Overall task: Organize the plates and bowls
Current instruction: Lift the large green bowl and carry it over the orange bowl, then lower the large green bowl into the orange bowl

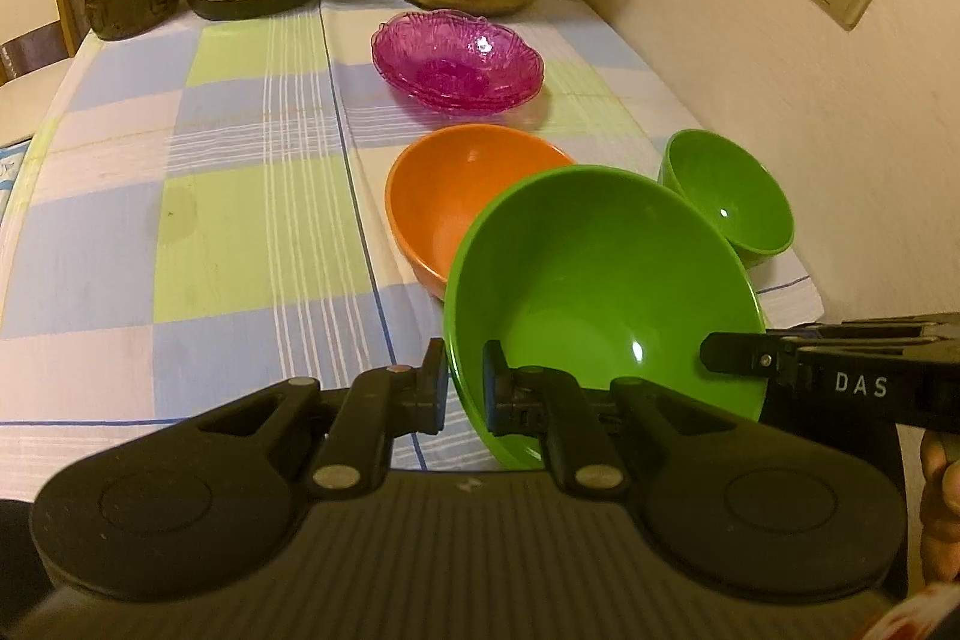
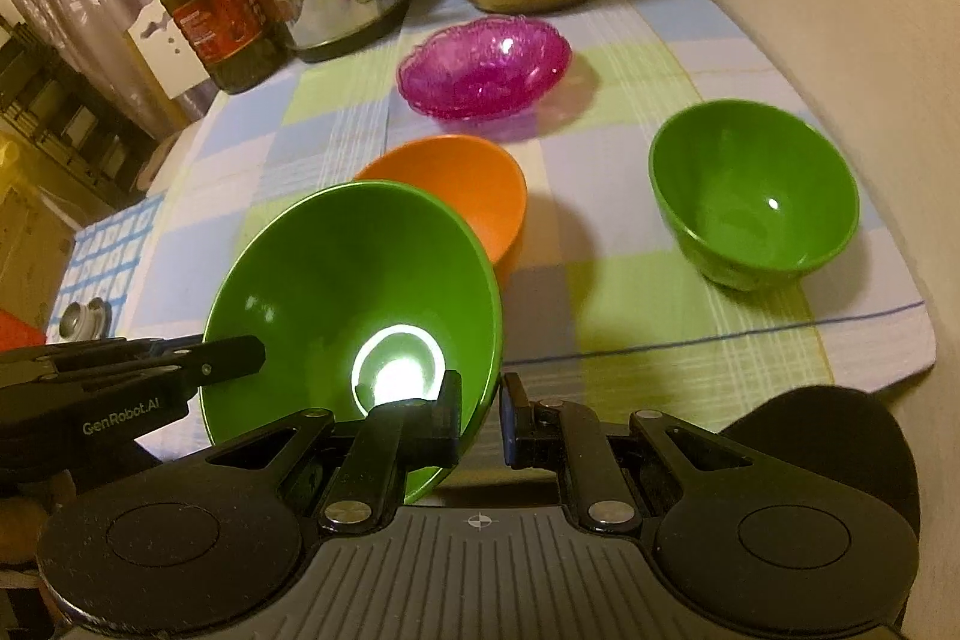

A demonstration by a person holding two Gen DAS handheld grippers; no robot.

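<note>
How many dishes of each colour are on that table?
Green: 2, a large green bowl gripped at its rim by both sets of jaws, and a small green bowl.
Orange: 1, the orange bowl.
Pink: 1 stack of glass dishes; number unclear.
Total: 4.

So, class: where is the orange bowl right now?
In both views the orange bowl sits mid-table, between the pink dish and the big green bowl.

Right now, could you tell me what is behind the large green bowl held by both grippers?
Directly behind the large green bowl sits the orange bowl, its near side hidden by the green rim. Farther back are the stacked pink glass dishes.
</note>
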